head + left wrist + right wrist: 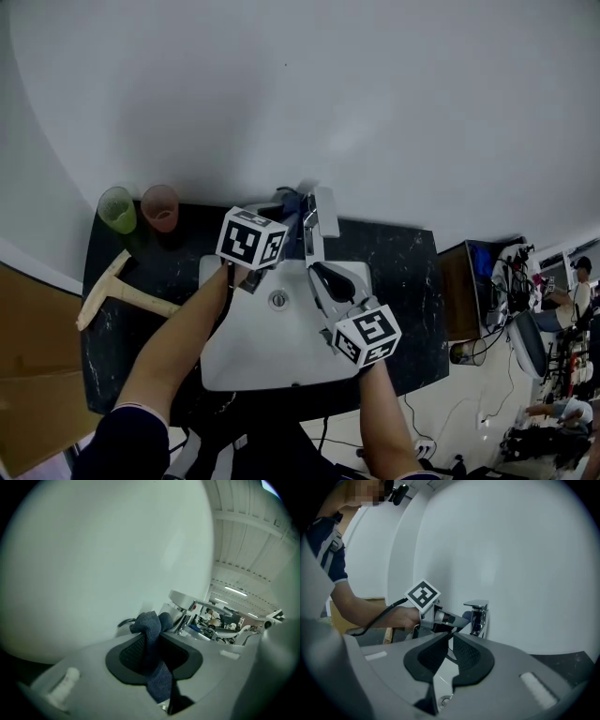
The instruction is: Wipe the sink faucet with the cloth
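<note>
Cloth (149, 623), dark blue and bunched, is pinched between the pads of the left gripper (153, 638). A small wad sticks out past the jaw tips and a tail hangs down on the near side. The wad sits right against the left side of the faucet (477, 616), at the far edge of the sink (281, 361). Whether it presses on the metal or only lies just beside it, I cannot tell.

The main risk is how little fabric leads the jaws. If the gripper tilts or pushes in too far, the hard jaw tips could meet the chrome in place of the cloth and scrape it. A drag across the square edge of the lever on top could also catch the wad and pull the cloth out of the pinch, dropping it into the basin toward the drain (278, 300). An upward stroke under that lever might lift it and start the water.

The right gripper (452, 637) hangs over the right half of the basin with its jaws together and nothing between them. It points at the faucet from the near side. A wide sweep round the spout by the left gripper could knock into it.

The green cup (117, 210), the pink cup (160, 207) and the wooden tool (117, 292) stand well apart, on the left of the dark counter (403, 272), so I judge them safe.
</note>
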